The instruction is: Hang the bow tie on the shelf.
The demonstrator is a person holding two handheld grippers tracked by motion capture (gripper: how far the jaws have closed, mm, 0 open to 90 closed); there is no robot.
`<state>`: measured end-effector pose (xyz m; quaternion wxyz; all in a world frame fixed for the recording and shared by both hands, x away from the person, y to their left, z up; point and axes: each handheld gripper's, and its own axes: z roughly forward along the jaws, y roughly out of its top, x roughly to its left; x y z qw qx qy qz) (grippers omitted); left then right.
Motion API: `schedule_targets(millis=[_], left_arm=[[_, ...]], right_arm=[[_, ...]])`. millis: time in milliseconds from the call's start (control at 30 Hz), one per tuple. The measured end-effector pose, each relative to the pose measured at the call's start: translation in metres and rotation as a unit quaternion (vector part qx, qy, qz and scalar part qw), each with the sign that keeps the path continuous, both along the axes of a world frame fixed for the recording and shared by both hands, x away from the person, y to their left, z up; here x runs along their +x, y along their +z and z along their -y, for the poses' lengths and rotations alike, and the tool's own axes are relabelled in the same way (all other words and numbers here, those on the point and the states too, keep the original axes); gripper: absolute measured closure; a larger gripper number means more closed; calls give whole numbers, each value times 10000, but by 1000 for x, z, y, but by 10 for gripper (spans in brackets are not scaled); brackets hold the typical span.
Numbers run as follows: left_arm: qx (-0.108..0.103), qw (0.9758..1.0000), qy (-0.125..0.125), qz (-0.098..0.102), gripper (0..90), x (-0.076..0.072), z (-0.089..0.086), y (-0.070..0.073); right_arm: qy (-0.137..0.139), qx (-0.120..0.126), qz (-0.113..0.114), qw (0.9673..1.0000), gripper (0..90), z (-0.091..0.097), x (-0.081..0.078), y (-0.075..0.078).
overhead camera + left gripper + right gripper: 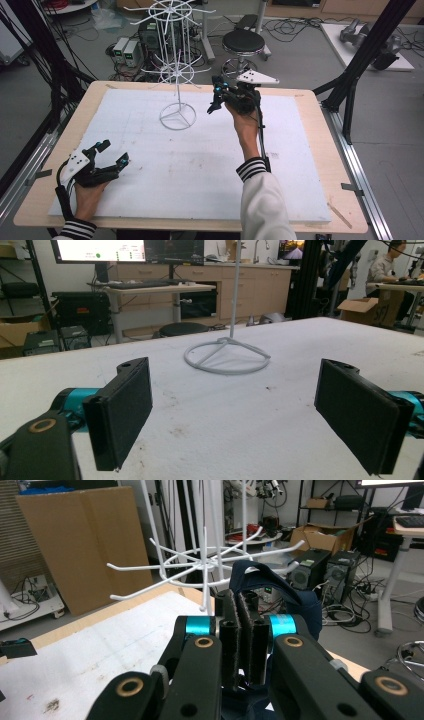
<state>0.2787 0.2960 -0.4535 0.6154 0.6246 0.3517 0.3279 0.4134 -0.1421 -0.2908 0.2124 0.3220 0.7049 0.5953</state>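
Right gripper view: the right gripper (pixel 243 630) is clamped on one navy cloth (pixel 280 592) beside one white wire rack (pixel 205 562); the left gripper (pixel 235 410) gapes, holding nothing.

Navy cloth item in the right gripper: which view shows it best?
Right gripper view: the navy cloth item sits close up, pinched in the right gripper. High view hides it behind the right gripper. Left gripper view looks at the white rack's base ring.

The dark navy fabric piece (pixel 280 600) sits mostly hidden behind the right claw (pixel 245 625); its shape cannot be told. The white wire hook stand (pixel 210 565) is cut off by the top edge there.
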Motion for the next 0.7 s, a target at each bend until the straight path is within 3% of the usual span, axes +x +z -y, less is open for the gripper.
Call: schedule_targets(millis=[700], left_arm=[[-5, 10000, -10, -11, 157, 0, 0, 0]], right_arm=[[198, 26, -16, 9998, 878, -35, 4, 8]])
